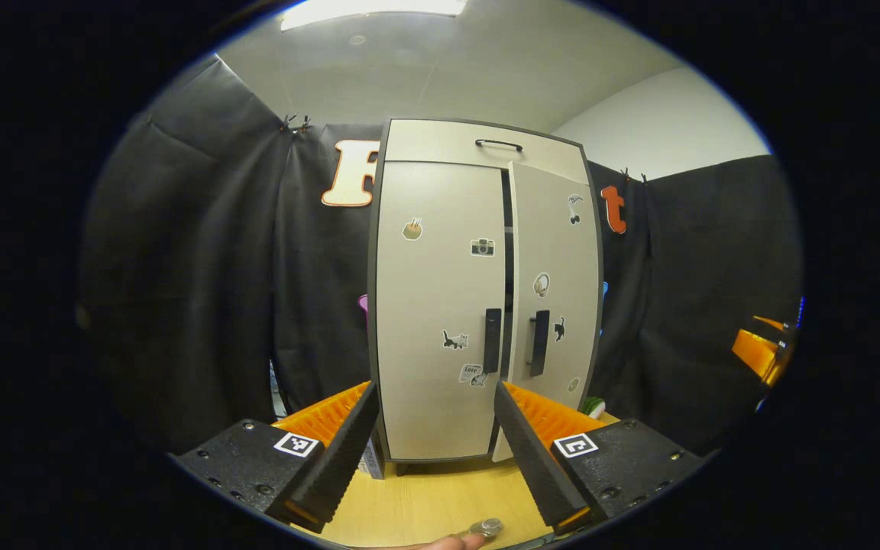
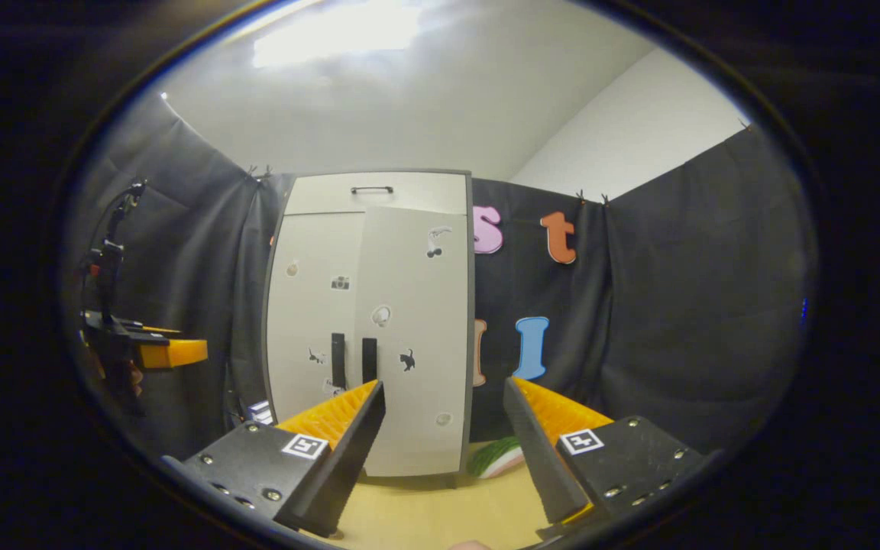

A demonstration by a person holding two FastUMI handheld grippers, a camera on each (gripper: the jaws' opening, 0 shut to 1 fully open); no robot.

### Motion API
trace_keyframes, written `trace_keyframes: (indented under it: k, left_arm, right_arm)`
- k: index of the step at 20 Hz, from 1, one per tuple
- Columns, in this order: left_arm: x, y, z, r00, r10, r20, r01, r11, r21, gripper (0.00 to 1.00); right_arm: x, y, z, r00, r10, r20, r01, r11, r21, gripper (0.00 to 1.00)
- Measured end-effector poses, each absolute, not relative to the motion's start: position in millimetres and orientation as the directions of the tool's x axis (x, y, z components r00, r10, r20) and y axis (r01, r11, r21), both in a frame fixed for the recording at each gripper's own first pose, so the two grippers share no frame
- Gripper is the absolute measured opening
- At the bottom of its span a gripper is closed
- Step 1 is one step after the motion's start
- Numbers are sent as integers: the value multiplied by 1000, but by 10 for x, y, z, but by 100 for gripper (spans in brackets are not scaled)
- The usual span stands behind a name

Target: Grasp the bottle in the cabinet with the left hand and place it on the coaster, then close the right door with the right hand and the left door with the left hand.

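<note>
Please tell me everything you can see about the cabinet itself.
The cabinet is tall, pale beige with a dark frame, seemingly laminated board. It stands upright on a light wooden table, against the black cloth. A top panel carries a thin dark handle. Below are two doors with small stickers and dark vertical handles at the inner edges. The left door looks shut; the right door stands slightly ajar. Neither gripper touches it.

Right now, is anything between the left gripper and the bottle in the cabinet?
Yes. The cabinet's left door looks shut and its right door stands barely ajar, so both doors lie between the open left gripper and the inside. No bottle can be seen through the narrow gap.
</note>
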State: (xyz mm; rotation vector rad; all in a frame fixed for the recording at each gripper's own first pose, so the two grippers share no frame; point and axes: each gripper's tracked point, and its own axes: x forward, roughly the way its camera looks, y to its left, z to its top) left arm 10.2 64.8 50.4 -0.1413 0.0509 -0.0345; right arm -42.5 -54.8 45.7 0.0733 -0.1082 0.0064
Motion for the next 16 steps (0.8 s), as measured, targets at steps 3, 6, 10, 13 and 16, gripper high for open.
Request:
trace_keyframes:
  k: [3,6,10,13,16]
  left_arm:
    - [116,587,487,998,-45,-46,38,987,-154,96]
    - [141,532,471,996,-63,-59,52,983,-178,96]
    - [181,554,533,996,-78,-47,68,981,-183,96]
    - [215,604,581,995,-92,-28,85,976,-202,96]
    - [246,629,578,994,-109,-27,100,972,-214,96]
  right_arm:
    - [-422,-608,469,994,-18,110,11,998,63,95]
    - [-411,-685,473,994,-47,100,41,997,69,94]
    - [-405,-690,521,992,-76,101,68,995,75,95]
    - [-392,-586,572,990,-76,115,68,995,73,94]
    - [-374,-520,545,990,-91,108,83,993,82,94]
